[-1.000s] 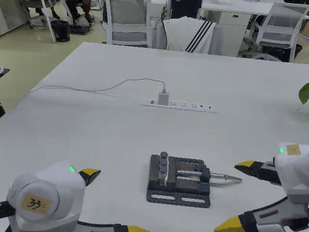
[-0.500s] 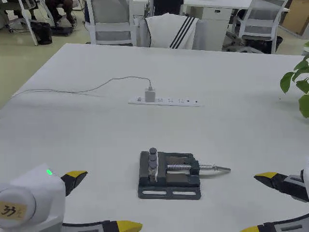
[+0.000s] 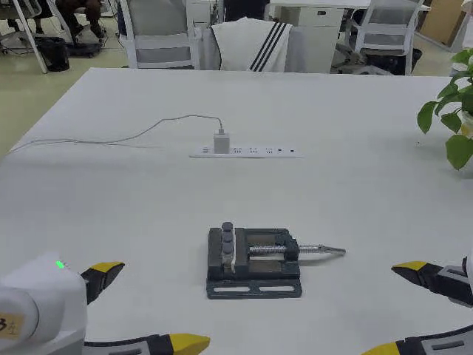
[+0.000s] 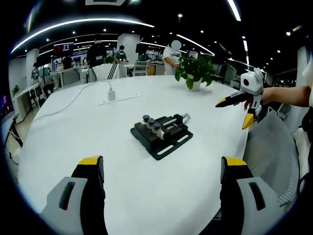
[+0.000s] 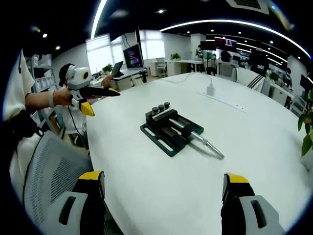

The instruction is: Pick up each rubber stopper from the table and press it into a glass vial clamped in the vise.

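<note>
The vise (image 3: 253, 263) sits roughly mid-table, a fair way back from the near edge, with a row of three vials (image 3: 228, 254) clamped in it at its left end. Each one has a dark stopper (image 4: 151, 121) on top. The screw handle (image 3: 319, 252) pokes out to the right, lying flat over the table (image 3: 148, 200).

Plenty of room around it. There's bare white tabletop on both sides of the vise and in front of it. The power strip (image 3: 247, 151) with its charger (image 3: 221, 140) and cable (image 3: 111, 137) is well behind. A plant (image 3: 451, 122) hangs in at the far right edge, well apart from everything. Chairs (image 3: 159, 33) line the far side. In the right gripper view a grey mesh chair (image 5: 49, 166) sits just beside the table's near edge.

Both grippers are low by the near edge, one on each side of the vise and well apart from it. The left gripper (image 3: 148, 307) is at the lower left with its yellow-tipped jaws spread wide, nothing between them, aimed up the table past the vise's left side. The right gripper (image 3: 394, 307) is on the other side — jaws wide apart too and empty, with its upper tip pointing in toward the screw handle. In each gripper view the other gripper is held out level over the table edge on an outstretched arm.
</note>
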